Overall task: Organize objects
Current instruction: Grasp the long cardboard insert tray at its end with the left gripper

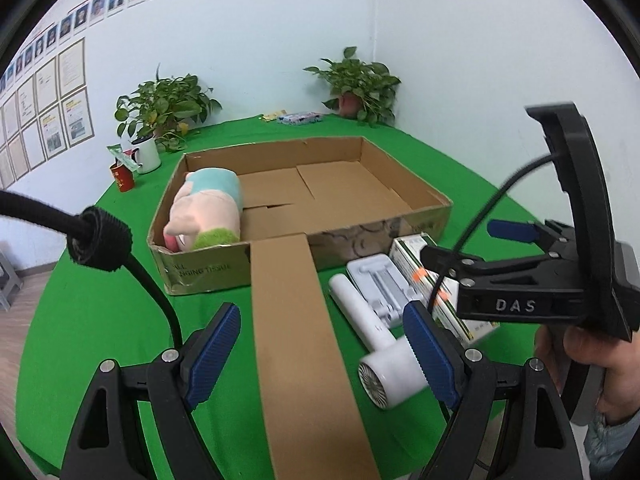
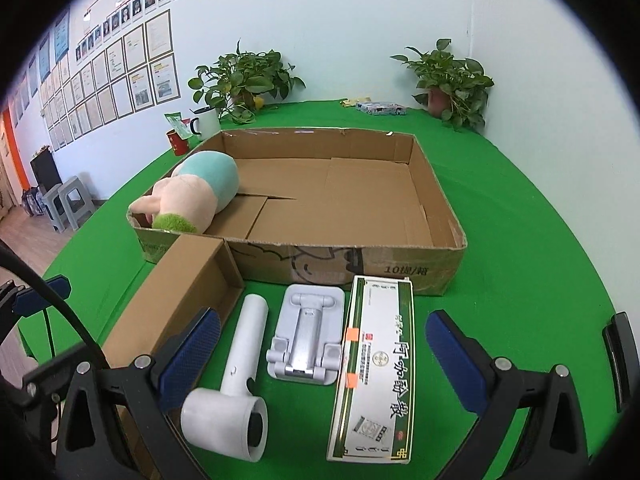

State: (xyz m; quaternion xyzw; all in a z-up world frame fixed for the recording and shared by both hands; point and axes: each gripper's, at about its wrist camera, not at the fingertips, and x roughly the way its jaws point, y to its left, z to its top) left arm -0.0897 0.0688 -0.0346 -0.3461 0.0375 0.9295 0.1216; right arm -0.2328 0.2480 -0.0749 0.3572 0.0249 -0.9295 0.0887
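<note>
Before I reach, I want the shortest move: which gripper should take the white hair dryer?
Right. The right gripper hangs open directly over the hair dryer; the left gripper straddles the cardboard flap instead.

"DAS" stands on the right tongs (image 1: 460, 256); "10" marks the cardboard box (image 2: 400, 270) front.

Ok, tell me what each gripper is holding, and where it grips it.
Nothing is held. The left gripper and right gripper both stand open above the table, pads touching nothing.
</note>
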